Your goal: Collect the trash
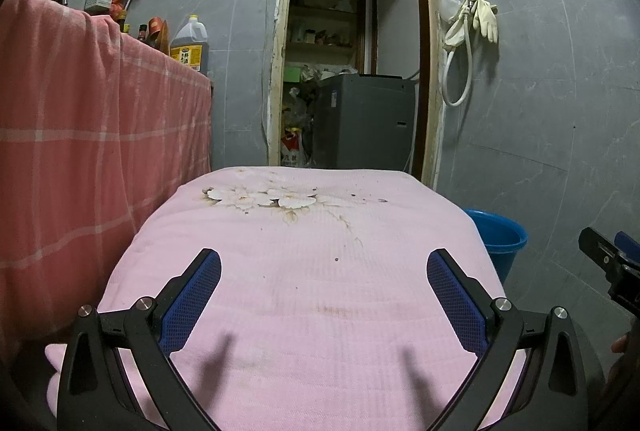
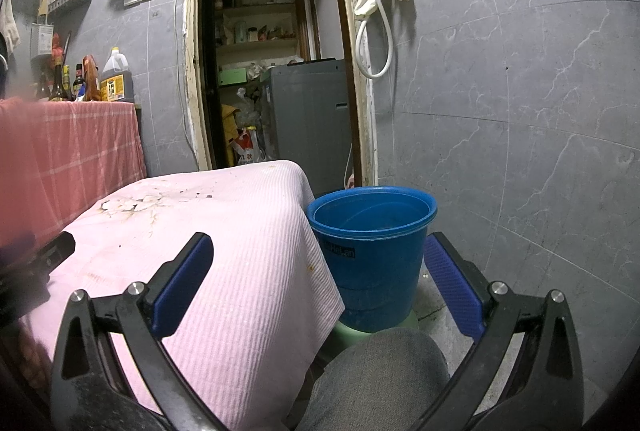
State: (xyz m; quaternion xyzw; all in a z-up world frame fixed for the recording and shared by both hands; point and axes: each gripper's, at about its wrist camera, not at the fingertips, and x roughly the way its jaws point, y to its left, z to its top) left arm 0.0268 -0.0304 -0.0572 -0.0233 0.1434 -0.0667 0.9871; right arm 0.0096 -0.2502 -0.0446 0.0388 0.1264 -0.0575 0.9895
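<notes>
A blue plastic bucket [image 2: 372, 243] stands on a green stool to the right of a small table under a pink flowered cloth [image 2: 224, 239]. It also shows in the left wrist view [image 1: 502, 237] past the table's right edge. Small dark crumbs [image 1: 337, 259] dot the pink cloth [image 1: 304, 271]. My left gripper [image 1: 324, 263] is open and empty above the near half of the cloth. My right gripper [image 2: 318, 251] is open and empty, hovering over the table's right edge and the bucket. No larger trash item shows on the cloth.
A counter draped in red checked cloth [image 1: 80, 135] stands at the left with bottles and an oil jug [image 1: 190, 43]. A doorway [image 1: 352, 43] behind the table opens onto a grey washing machine [image 1: 364, 119] and bags. My knee [image 2: 380, 379] is below the bucket.
</notes>
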